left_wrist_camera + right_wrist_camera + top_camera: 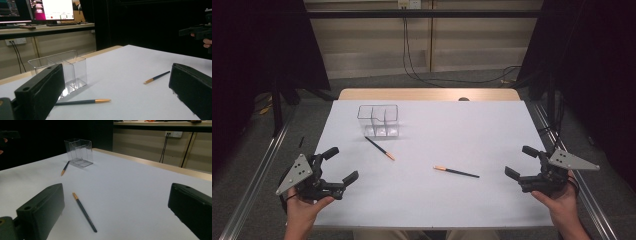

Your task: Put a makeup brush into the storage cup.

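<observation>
Two dark pens with orange-gold ends are seen lying flat on the white surface (492, 125), well apart from each other. The left pen (380, 148) lies just in front of a clear plastic organizer box (379, 120), its dark end near the box's base and its gold end pointing toward the person; in the left gripper view this pen (82, 101) is seen beside the box (62, 68), though whether they touch cannot be told. The right pen (456, 172) lies nearer the middle of the surface, its gold end turned toward the left side; in the right gripper view it (84, 212) is seen between the two black jaws, farther out on the surface and untouched.

The box stands upright, divided into compartments, toward the far left part of the surface.

The left claw (341, 165) is held at the near left edge of the surface with its jaws spread wide and nothing between them. The right claw (521, 161) is held at the near right edge, likewise spread wide and gripping nothing. Both are well apart from the pens.

Cables are seen on the floor beyond the far edge.
</observation>
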{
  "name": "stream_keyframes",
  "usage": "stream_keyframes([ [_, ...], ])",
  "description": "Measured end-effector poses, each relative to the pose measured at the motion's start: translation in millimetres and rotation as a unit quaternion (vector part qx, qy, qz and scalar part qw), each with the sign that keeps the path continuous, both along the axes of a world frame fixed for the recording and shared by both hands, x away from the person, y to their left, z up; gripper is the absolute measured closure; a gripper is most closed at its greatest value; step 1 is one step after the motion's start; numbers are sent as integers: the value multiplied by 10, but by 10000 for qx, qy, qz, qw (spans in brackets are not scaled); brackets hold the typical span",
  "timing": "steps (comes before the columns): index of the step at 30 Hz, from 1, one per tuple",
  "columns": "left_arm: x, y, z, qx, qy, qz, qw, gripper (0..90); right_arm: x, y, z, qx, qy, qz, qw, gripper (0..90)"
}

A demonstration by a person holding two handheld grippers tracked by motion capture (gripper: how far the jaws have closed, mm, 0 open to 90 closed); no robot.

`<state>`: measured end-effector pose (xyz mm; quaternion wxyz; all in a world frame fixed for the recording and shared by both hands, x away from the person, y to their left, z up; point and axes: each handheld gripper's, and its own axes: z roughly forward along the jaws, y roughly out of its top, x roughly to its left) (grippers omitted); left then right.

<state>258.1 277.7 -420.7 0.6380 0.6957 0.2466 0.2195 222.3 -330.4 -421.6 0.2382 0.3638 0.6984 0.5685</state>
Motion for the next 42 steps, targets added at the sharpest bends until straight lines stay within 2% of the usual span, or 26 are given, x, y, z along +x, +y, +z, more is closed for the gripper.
stream_keyframes([
  [2,3,3,-8,-72,40,-17,10000,3,8,8,-6,11,18,32,10000,0],
  [3,8,10,-10,-9,35,-4,10000,2,13,11,-7,15,23,39,10000,0],
  [8,21,-3,7,-72,47,9,10000,2,34,28,-25,-9,39,99,9999,0],
  [9,26,1,17,10,6,-2,10000,2,31,30,-25,-20,38,107,9999,0],
  [22,122,-128,86,33,-57,-54,10000,3,-23,1,-22,-3,26,57,10000,0],
  [30,245,-239,120,101,-80,-156,9998,3,-49,18,-19,-25,62,43,10000,0],
  [42,466,-378,139,53,-99,-200,9997,3,-15,19,-30,-26,68,95,9999,0],
])
